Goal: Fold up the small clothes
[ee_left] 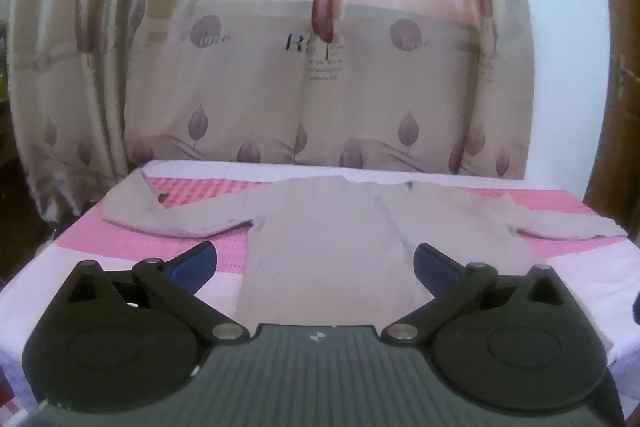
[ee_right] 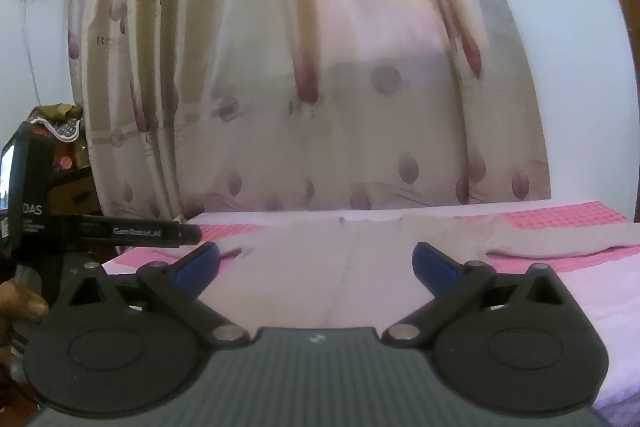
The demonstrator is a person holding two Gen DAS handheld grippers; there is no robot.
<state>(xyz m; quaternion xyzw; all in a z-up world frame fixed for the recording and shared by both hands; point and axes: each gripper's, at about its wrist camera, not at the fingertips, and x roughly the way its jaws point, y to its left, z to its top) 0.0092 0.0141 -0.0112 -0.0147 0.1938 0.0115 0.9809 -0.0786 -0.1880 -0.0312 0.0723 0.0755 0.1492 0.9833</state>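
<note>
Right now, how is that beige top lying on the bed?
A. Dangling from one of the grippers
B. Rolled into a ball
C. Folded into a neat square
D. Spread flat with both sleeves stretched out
D: the beige top lies flat on the bed, sleeves out to both sides, neither open gripper touching it.

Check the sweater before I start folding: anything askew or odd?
The beige sweater lies flat on the pink cloth, but its sleeves are uneven: one sleeve kinks upward at the cuff; the other sleeve runs straight. Both grippers are open, holding nothing.

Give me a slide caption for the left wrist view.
Open left tool hovers above a beige long-sleeved top spread flat on a pink bedspread.
</note>
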